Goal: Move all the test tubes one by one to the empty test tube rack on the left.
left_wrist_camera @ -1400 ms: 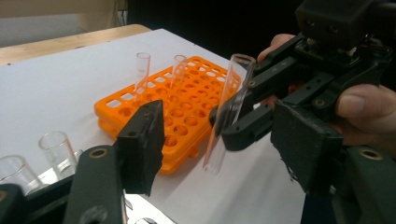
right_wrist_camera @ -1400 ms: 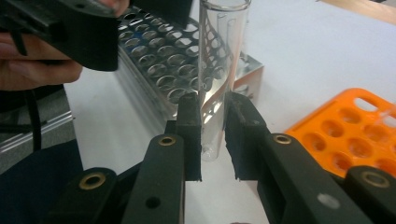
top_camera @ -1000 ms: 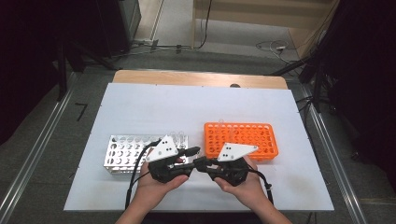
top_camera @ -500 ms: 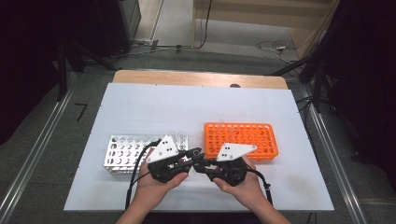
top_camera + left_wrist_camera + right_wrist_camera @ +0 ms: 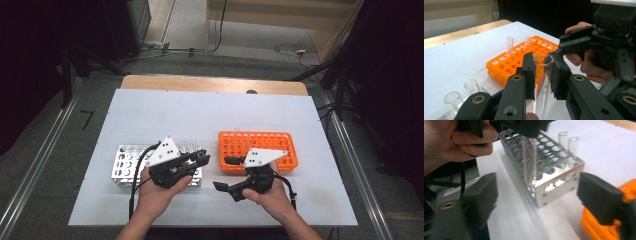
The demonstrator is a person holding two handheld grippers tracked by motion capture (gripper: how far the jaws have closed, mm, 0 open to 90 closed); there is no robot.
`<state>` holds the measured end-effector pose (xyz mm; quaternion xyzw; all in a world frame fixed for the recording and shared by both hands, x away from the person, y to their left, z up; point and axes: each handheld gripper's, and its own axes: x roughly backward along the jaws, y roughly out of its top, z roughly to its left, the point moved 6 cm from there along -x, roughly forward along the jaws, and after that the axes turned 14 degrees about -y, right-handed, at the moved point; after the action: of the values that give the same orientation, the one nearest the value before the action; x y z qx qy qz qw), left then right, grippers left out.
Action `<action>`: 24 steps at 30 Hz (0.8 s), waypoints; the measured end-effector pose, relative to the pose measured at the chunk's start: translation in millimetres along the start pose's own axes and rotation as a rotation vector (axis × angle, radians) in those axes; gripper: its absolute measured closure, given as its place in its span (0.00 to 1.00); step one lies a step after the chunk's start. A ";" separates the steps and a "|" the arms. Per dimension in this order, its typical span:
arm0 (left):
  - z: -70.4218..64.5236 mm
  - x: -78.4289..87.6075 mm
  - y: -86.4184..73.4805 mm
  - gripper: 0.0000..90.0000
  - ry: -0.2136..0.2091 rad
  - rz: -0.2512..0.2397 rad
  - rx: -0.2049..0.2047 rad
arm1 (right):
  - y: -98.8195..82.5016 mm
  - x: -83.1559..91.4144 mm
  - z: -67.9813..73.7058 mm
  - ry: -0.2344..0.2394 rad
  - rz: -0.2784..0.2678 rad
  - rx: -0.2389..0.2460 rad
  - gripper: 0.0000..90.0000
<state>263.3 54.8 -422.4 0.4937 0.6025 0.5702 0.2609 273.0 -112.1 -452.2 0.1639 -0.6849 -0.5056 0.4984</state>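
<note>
My left gripper (image 5: 543, 72) is shut on a clear test tube (image 5: 541, 82), which stands upright between its pads just below the rim. In the high view that gripper (image 5: 199, 161) hovers over the right end of the silver rack (image 5: 125, 165). My right gripper (image 5: 223, 173) faces it from the right; its jaws have just been opening and stand wide apart with nothing between them. In the right gripper view (image 5: 537, 195) the held tube (image 5: 529, 157) hangs ahead of the jaws, in front of the silver rack (image 5: 554, 177). The orange rack (image 5: 260, 147) lies right of centre.
Two tubes (image 5: 509, 46) stand in the orange rack (image 5: 519, 57). Two more tubes (image 5: 567, 141) stand at the far end of the silver rack. Both racks sit on a white table top (image 5: 200, 115) with a wooden edge behind it.
The right gripper's jaws were closed nose to nose with the left gripper; they have now sprung wide apart. The left gripper keeps the tube. Neither hand has shifted much.
</note>
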 end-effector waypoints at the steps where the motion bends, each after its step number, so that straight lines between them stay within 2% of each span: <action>1: 1.9 1.7 0.9 0.85 0.008 -0.001 -0.001 | -0.2 1.7 -3.1 0.000 -0.002 -0.009 0.09; 7: 13.4 12.9 6.4 0.85 0.034 -0.022 0.007 | -2.9 11.0 -23.2 -0.029 -0.018 -0.035 0.00; 15: 27.8 24.0 11.6 0.85 0.071 -0.031 0.006 | -8.5 20.0 -43.0 -0.068 -0.022 -0.057 0.00; 24: 41.0 36.2 17.9 0.85 0.105 -0.054 0.008 | -17.4 29.2 -56.2 -0.106 -0.013 -0.076 0.00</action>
<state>291.1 102.3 -405.2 0.4478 0.6307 0.5857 0.2421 302.8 -170.6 -452.4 0.1224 -0.6896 -0.5424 0.4639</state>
